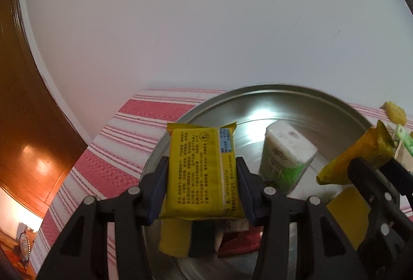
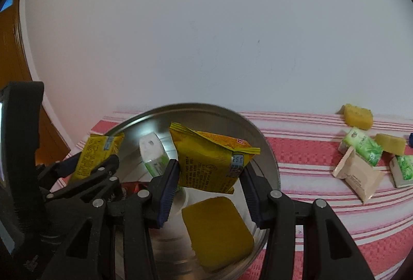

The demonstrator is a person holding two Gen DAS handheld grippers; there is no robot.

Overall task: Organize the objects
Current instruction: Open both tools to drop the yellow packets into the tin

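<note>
A round metal tray lies on a red-and-white striped cloth. My left gripper is shut on a yellow snack packet and holds it above the tray's left side; it also shows in the right wrist view. My right gripper is shut on a second yellow snack packet above the tray. In the tray lie a white-and-green tissue pack, a yellow sponge and a red wrapper.
On the cloth to the right lie two yellow sponges, two green-and-white packs and a beige packet. A white wall stands behind. A wooden door is at the left.
</note>
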